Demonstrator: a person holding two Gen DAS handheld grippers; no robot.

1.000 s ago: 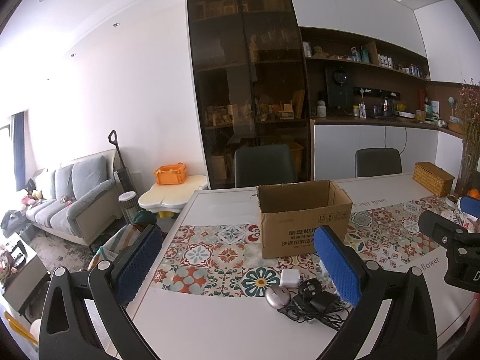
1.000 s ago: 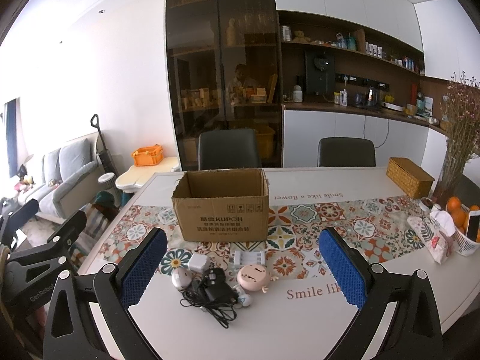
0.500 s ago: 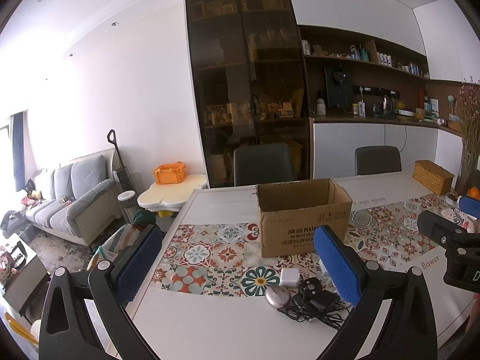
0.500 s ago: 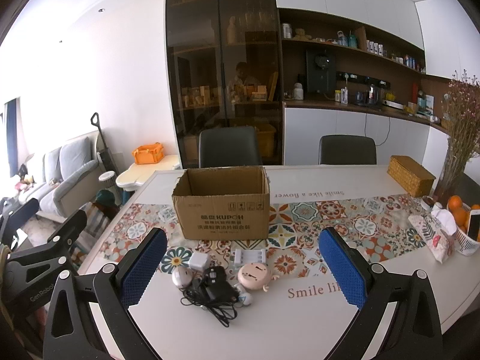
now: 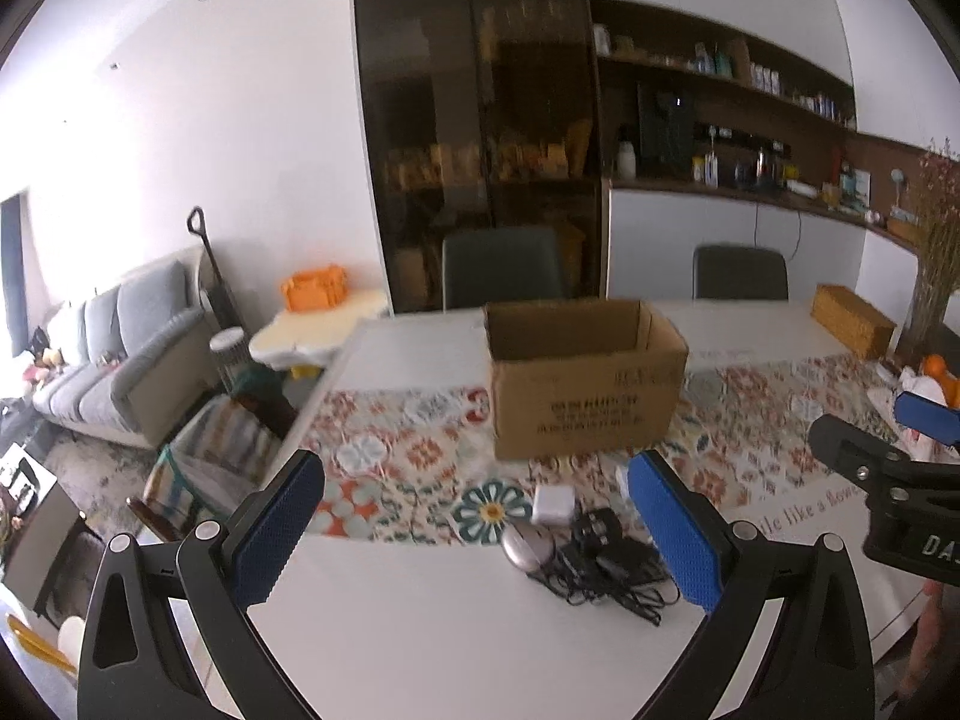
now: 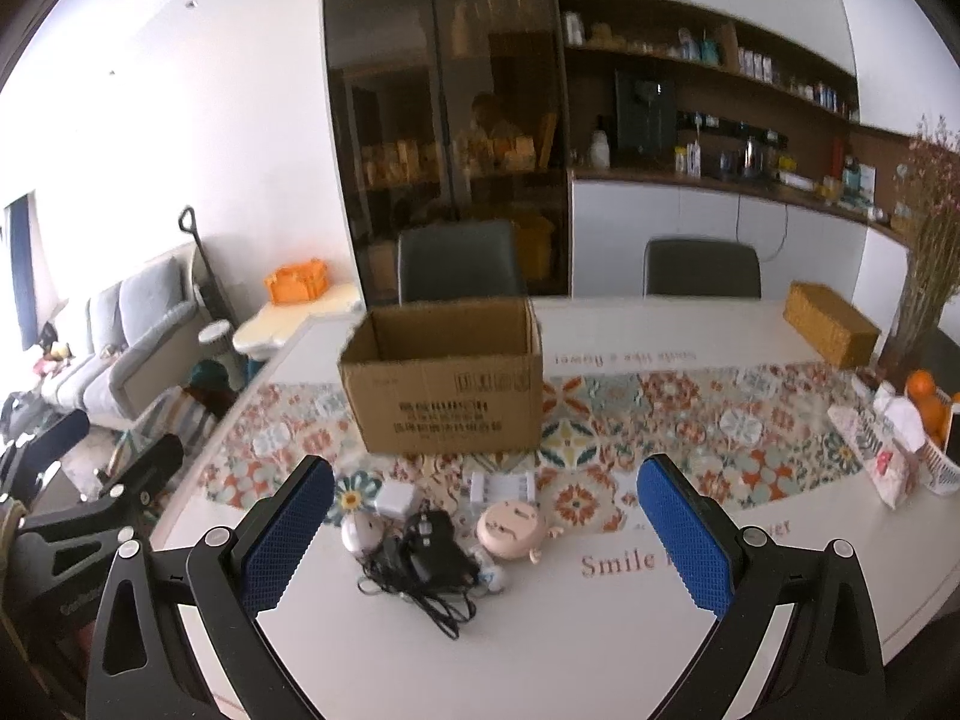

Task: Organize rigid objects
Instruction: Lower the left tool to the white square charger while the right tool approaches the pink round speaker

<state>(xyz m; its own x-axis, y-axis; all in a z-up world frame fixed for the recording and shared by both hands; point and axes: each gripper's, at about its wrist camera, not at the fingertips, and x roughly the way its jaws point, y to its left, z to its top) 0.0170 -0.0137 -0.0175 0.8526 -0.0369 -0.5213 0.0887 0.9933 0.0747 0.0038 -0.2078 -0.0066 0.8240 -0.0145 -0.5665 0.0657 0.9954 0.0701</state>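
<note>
standing open-topped on the patterned table runner, the brown cardboard box shows only bare inner walls, its floor out of sight. just in front of it lies a small heap on the white table — a white square charger, a black adapter with tangled cord, a round pink gadget and a grey mouse. the left gripper and right gripper both hover above the table edge — blue pads spread wide, gripping nothing.
</note>
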